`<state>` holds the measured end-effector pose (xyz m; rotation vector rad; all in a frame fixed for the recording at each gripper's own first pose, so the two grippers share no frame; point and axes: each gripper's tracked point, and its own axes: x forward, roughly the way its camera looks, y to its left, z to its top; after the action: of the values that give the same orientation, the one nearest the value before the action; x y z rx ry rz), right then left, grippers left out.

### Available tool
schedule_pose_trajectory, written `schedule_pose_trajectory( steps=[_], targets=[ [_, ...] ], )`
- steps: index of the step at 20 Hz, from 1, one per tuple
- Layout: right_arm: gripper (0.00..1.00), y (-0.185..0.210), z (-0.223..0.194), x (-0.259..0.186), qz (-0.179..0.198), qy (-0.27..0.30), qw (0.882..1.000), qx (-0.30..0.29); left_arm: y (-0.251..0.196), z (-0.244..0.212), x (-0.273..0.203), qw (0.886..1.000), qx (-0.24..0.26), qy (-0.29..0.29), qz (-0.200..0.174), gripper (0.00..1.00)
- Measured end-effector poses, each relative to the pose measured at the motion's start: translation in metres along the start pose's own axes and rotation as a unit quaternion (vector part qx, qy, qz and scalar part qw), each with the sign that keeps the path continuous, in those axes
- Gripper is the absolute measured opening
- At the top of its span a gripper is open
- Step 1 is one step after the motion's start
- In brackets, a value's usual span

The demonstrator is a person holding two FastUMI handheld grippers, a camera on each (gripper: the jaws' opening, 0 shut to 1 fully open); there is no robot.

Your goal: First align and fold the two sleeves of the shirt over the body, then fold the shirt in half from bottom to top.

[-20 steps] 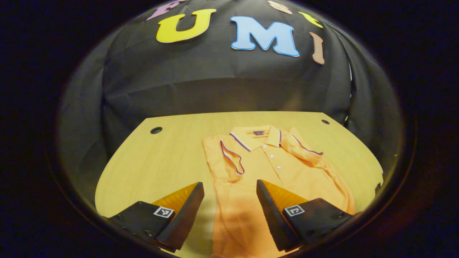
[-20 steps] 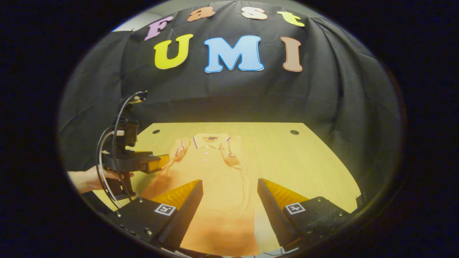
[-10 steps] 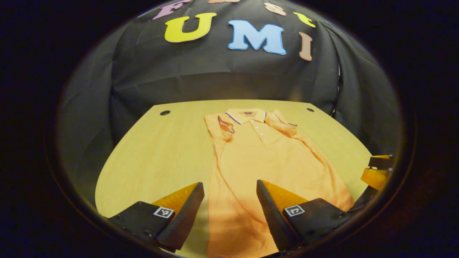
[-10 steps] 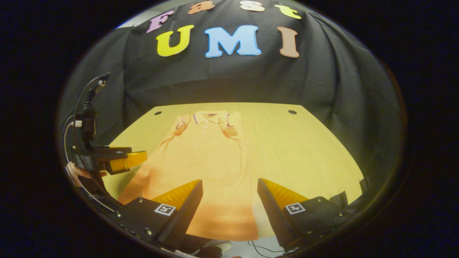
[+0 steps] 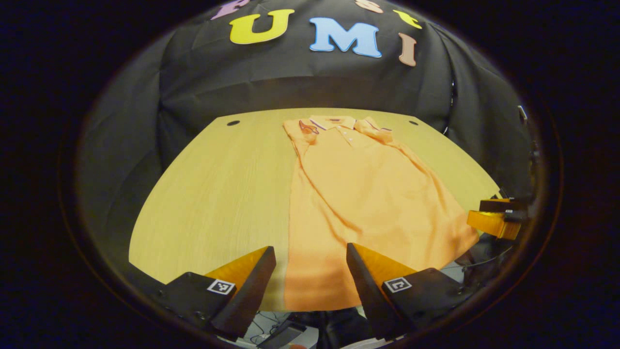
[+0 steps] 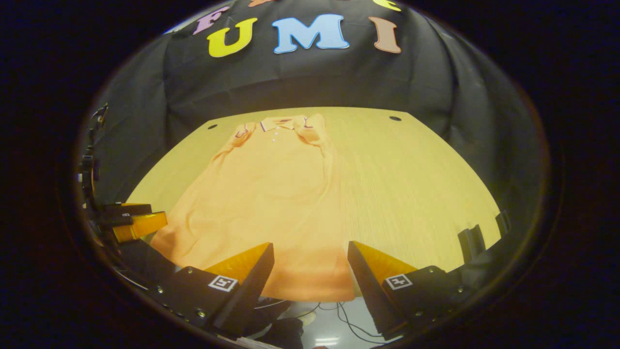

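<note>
An orange polo shirt (image 5: 358, 189) (image 6: 271, 194) lies flat on the wooden table (image 5: 218, 184), collar toward the far wall, hem at the near edge. Both short sleeves are folded in over the body, beside the collar. In the left gripper view my left gripper (image 5: 310, 281) is open above the hem's left part, holding nothing. In the right gripper view my right gripper (image 6: 310, 281) is open above the hem's right corner, nothing between its fingers. The right gripper (image 5: 494, 218) shows at the right rim of the left gripper view, and the left gripper (image 6: 131, 220) at the left rim of the right gripper view.
Two round cable holes (image 5: 233, 123) (image 5: 413, 122) sit in the table's far corners. Bare wood (image 6: 416, 194) stretches to each side of the shirt. Below the near table edge are floor and cables (image 6: 334, 315). Black clamps (image 6: 477, 237) sit on the table's right edge.
Both grippers have drawn back toward the near table edge, from over the shirt's upper body to its hem. Both stayed open. The shirt lies as before.
</note>
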<state>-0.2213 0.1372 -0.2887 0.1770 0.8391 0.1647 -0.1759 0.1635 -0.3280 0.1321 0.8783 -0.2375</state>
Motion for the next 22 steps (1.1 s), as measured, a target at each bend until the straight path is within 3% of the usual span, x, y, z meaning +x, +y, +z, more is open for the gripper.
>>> schedule_pose_trajectory(
  steps=[13, 19, 22],
  targets=[
    [0.95, -0.013, -0.047, 0.000, -0.007, 0.050, 0.999, -0.019, -0.016, -0.055, -0.005, 0.999, -0.004, 0.034, 0.002, 0.95],
    [0.97, -0.009, -0.046, -0.001, -0.003, 0.045, 0.999, -0.029, -0.024, -0.057, 0.001, 0.999, 0.035, 0.029, 0.006, 0.96],
    [0.88, -0.009, -0.045, -0.002, -0.002, 0.041, 0.999, -0.027, -0.025, -0.054, 0.006, 0.999, 0.033, 0.021, 0.010, 0.74]
  ],
)
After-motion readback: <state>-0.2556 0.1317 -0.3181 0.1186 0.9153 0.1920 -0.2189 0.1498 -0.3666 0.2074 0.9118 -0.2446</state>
